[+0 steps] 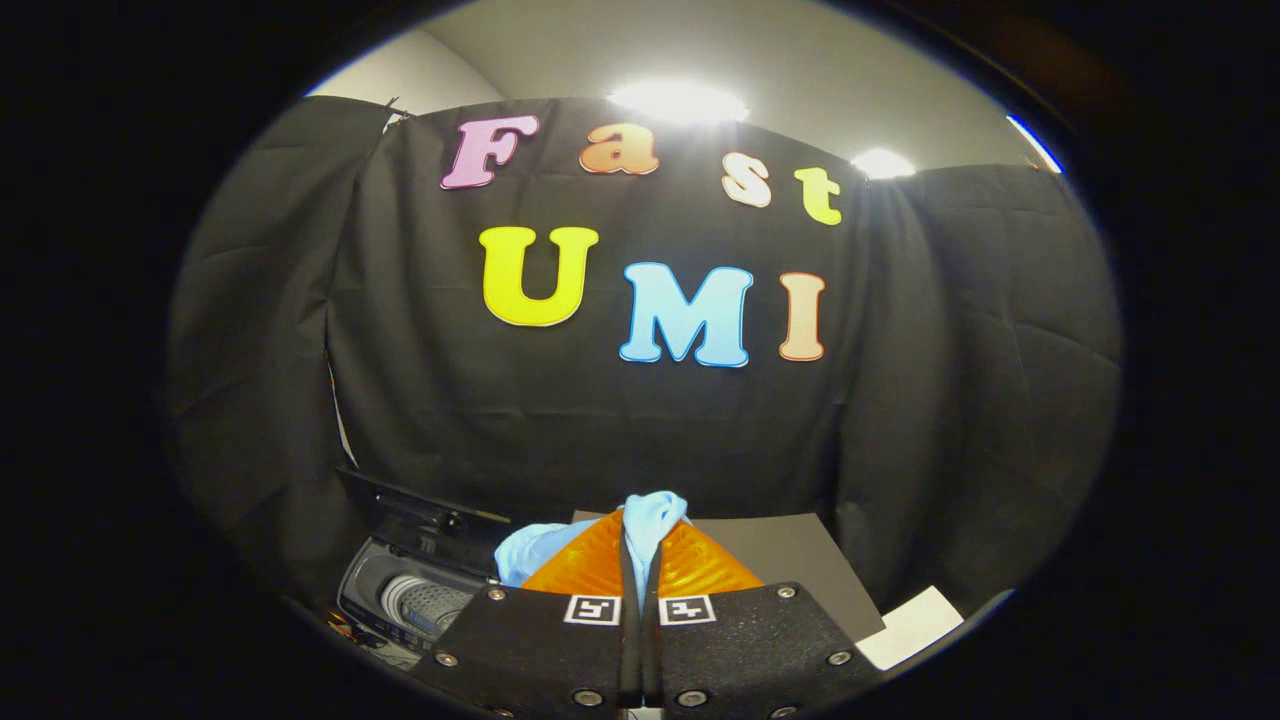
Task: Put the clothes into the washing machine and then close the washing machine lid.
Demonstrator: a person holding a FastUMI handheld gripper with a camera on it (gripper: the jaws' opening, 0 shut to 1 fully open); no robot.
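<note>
1. Nearest the camera, at the bottom centre of the frame, the gripper (640, 545) has its two fingers drawn together, clamped on a light blue cloth (650, 515).
2. That cloth bunches up above the fingertips and spills in a soft fold toward the lower left. It looks thin and limp, a knit or cotton piece with rounded creases, and it hangs free of any surface.
3. Lower left of the frame sits the washing machine (415, 595), a small top-loader with a grey body. Its dark lid (400, 505) stands raised at the back, and the perforated drum (425, 600) shows pale and ribbed through the opening.
4. A flat grey board (790, 570) lies beyond the fingers toward the lower right, with a white sheet (915, 625) at its right corner. Behind everything hangs a black cloth wall (300, 350) in loose pleats.
5. My judgement is that the step in hand is carrying the cloth over to the open drum, and the lid is not yet closed.
6. To do it well, bring the fingers directly over the opening, low enough that the dangling fold goes inside the rim rather than draping on it, then part the fingers.
7. Because the fabric is floppy, a trailing end could catch on the rim or lid edge, so check that it is clear before closing the lid.
</note>
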